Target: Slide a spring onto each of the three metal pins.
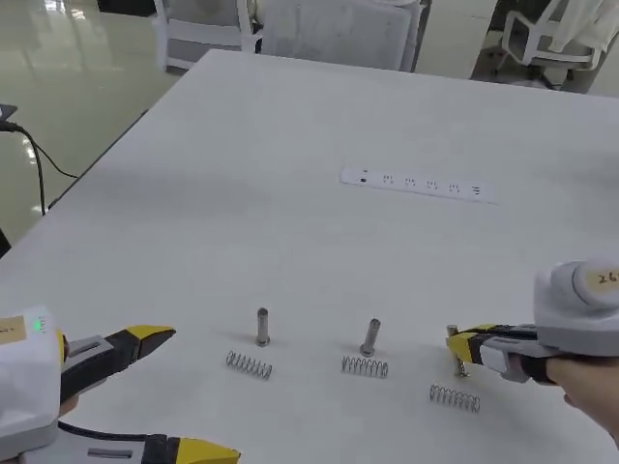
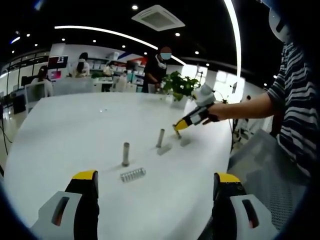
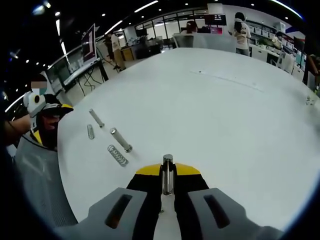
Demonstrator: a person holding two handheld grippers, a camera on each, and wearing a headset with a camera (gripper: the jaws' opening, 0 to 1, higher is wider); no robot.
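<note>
Three short metal pins stand in a row near the front of the white table: a left pin, a middle pin and a right pin. A small coil spring lies just in front of each: left spring, middle spring, right spring. My right gripper is shut on the right pin, which stands upright between its yellow tips. Left of the row, my left gripper is open and holds nothing. Ahead of its jaws lie the left spring and left pin.
A white power strip lies flat on the table beyond the pins. Office chairs stand at the far edge. A black cable hangs off the left side. People stand in the background.
</note>
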